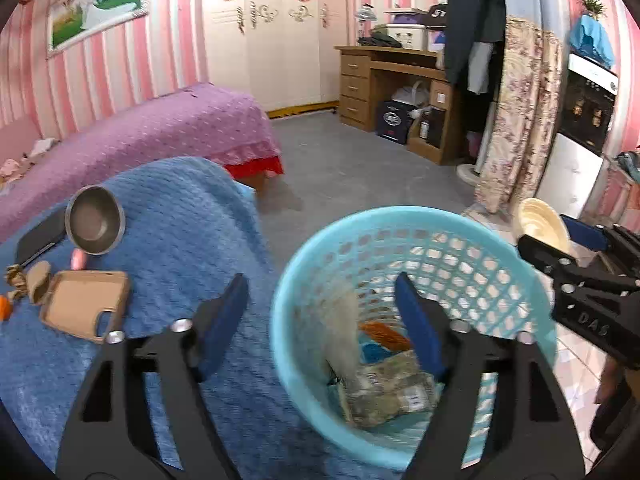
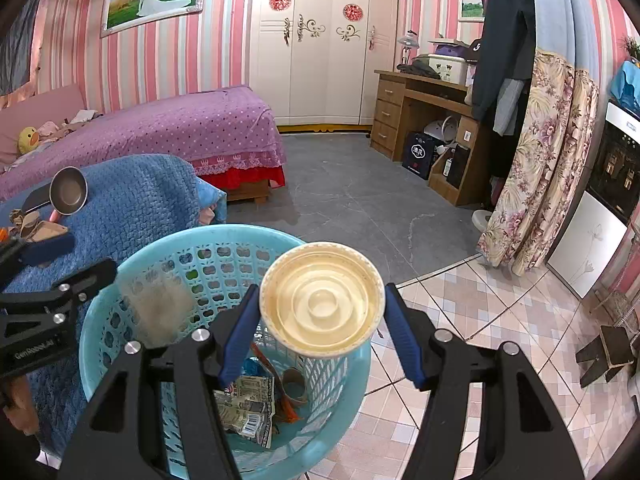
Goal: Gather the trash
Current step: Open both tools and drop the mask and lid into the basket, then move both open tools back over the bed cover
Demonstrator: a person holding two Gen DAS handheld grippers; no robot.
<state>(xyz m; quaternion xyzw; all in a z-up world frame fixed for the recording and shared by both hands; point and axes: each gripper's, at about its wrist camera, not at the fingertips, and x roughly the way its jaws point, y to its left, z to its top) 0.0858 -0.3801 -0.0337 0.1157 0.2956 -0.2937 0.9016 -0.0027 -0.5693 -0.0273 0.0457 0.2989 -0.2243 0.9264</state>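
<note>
A light blue plastic basket [image 1: 400, 216] [image 2: 224, 232] stands beside the blue-blanketed table. My left gripper [image 1: 320, 284] hangs open over its near left rim, and nothing touches its blue pads. A blurred pale piece [image 1: 340, 328] [image 2: 160, 312] is inside the basket, free of both fingers. At the bottom lie a crumpled printed wrapper [image 1: 392, 392] [image 2: 248, 408], an orange wrapper [image 1: 384, 334] and a cardboard ring [image 2: 294, 384]. My right gripper [image 2: 322, 292] is shut on a cream paper cup [image 2: 322, 300] [image 1: 542, 220], which it holds above the basket's right rim with the cup's mouth facing the camera.
On the blue blanket [image 1: 200, 240] lie a metal bowl [image 1: 95, 220], a brown cardboard piece [image 1: 86, 304], a dark flat slab [image 1: 38, 240] and crumpled scraps [image 1: 16, 276]. A purple bed [image 2: 180, 128], a wooden desk [image 2: 420, 120] and a floral curtain [image 2: 536, 160] ring the grey floor.
</note>
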